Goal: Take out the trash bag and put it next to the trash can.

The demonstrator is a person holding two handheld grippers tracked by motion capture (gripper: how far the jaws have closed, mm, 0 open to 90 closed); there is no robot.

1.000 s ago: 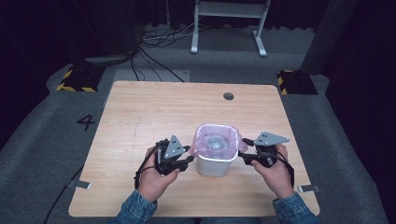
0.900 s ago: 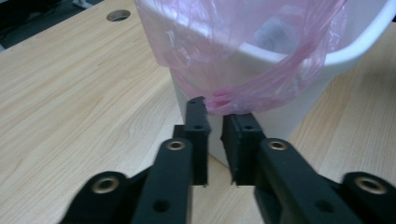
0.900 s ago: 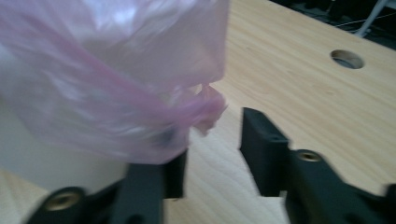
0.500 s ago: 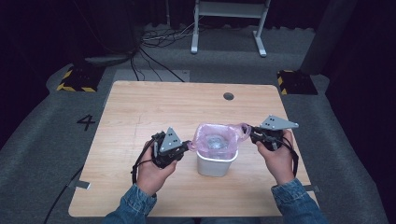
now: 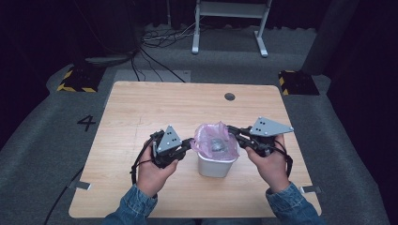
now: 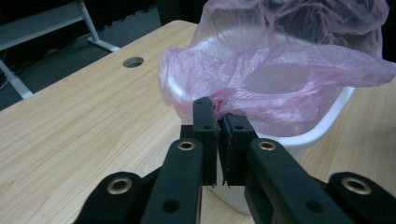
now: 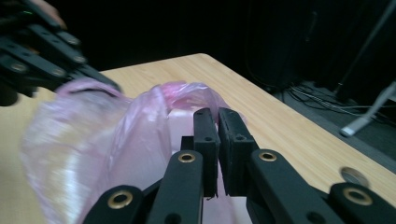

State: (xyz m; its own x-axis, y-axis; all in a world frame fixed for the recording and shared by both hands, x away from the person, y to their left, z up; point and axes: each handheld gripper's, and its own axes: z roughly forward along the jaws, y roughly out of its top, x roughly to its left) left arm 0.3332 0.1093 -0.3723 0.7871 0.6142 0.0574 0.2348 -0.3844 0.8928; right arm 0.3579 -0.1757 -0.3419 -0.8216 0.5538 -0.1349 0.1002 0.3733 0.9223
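Note:
A small white bin [image 5: 216, 165] stands near the table's front middle, lined with a thin pink plastic bag [image 5: 213, 138]. My left gripper [image 5: 191, 142] is at the bin's left, shut on the bag's left edge [image 6: 219, 100]. My right gripper [image 5: 233, 130] is at the bin's right, shut on the bag's right edge [image 7: 205, 105]. The bag is drawn up above the bin's rim [image 6: 327, 126], bunched between the two grippers. Something dark lies inside the bag. In the right gripper view the left gripper [image 7: 100, 77] shows at the upper left.
The wooden table [image 5: 141, 108] has a round hole [image 5: 229, 96] near its far edge. Beyond it stand a white metal frame [image 5: 230, 21] and loose cables [image 5: 159, 40] on the floor. Yellow-black blocks [image 5: 75, 82] sit at both far corners.
Both grippers have risen and moved closer together, lifting the bag's edges off the bin's rim. The bag now stands bunched above the bin.

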